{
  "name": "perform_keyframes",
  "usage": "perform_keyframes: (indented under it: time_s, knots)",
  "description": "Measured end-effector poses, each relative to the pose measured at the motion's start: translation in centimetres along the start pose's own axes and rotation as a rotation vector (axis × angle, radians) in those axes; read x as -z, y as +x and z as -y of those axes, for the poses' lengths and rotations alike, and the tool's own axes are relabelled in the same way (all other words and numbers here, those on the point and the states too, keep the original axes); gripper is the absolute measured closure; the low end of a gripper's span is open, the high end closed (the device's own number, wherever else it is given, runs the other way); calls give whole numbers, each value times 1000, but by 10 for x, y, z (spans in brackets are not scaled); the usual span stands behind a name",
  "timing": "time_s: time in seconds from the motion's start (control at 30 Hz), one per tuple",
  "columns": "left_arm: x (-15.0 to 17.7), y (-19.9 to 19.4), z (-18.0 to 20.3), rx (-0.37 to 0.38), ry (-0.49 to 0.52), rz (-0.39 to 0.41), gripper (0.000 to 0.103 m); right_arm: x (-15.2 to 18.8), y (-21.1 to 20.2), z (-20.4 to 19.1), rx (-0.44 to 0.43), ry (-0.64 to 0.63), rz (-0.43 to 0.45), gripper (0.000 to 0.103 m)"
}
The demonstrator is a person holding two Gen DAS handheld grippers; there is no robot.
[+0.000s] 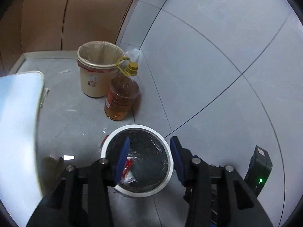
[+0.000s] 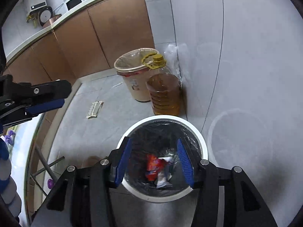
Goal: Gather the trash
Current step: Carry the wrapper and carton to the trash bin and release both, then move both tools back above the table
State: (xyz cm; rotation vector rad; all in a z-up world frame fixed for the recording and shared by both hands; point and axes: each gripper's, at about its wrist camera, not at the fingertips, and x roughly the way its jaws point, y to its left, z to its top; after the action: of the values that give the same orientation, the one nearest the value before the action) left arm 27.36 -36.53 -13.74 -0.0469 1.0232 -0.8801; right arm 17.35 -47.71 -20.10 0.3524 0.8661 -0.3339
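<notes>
Over the bin (image 2: 203, 143), both my grippers agape, empty.
Flat wrapper (image 2: 94, 109) lies floorward beyond the bin's far-left; left gripper (image 2: 56, 102) nearer.

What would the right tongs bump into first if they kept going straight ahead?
Probably the crumpled red wrapper lying inside the white-rimmed round bin with the black liner. The open right tongs point down into its mouth, though depth is hard to judge.

Pale grey glossy floor tiles (image 1: 208, 60) with thin dark grout lines; a run of copper-brown cabinet doors (image 2: 79, 43) under a light countertop (image 2: 56, 19); a white tiled wall (image 2: 246, 47) meets the floor beside them; a black microwave (image 2: 73, 2) stands on the counter; soft overhead glare on the tiles.
</notes>
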Motion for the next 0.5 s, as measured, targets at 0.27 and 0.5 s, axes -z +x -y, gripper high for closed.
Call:
perform_keyframes:
  time_s: [0.27,0.5]
  knots:
    - [17,-84,4,-71,56,139,60,3,-54,-31,-36,-47,75,52]
    - [42,-163,-8,-173,37,286,47,3,-113,-71,-79,-103,166,45]
